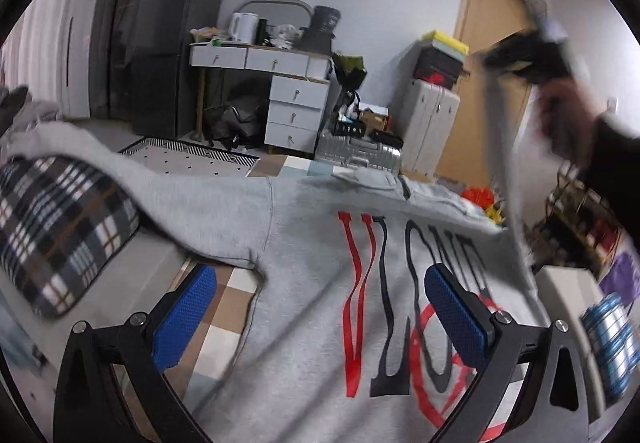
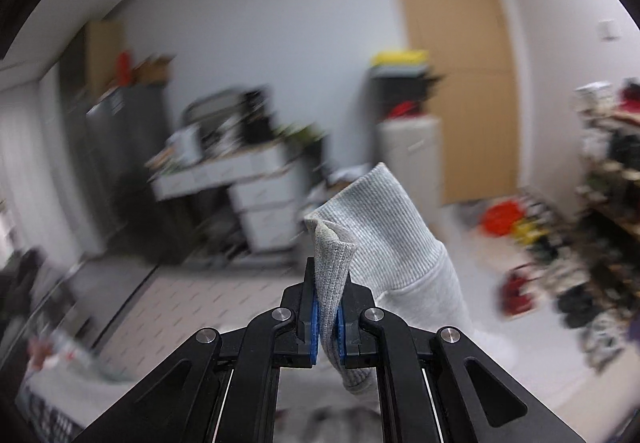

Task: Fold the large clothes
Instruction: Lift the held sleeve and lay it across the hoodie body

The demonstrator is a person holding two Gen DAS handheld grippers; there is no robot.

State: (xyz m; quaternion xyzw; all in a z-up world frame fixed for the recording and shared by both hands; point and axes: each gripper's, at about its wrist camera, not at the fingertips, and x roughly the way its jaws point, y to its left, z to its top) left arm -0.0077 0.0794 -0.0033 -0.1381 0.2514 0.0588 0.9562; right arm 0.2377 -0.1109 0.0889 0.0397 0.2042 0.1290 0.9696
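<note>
One grey sweatshirt (image 1: 304,251) spread flat on checked bedcover (image 1: 228,299), beside plaid pillow (image 1: 60,231). Print partly readable: red "V", black "L", "O", rest unclear. Left gripper (image 1: 320,315) above print, jaws wide, nothing between. Right gripper (image 2: 328,307) clenched on ribbed cuff (image 2: 372,219), raised above sweatshirt.

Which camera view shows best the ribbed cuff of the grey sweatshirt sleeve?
The right wrist view: the ribbed grey sleeve cuff is close and sharp, pinched between the right tool's blue pads. The left wrist view shows the grey printed sweatshirt body spread out, but the lifted sleeve there is only a blur.
</note>
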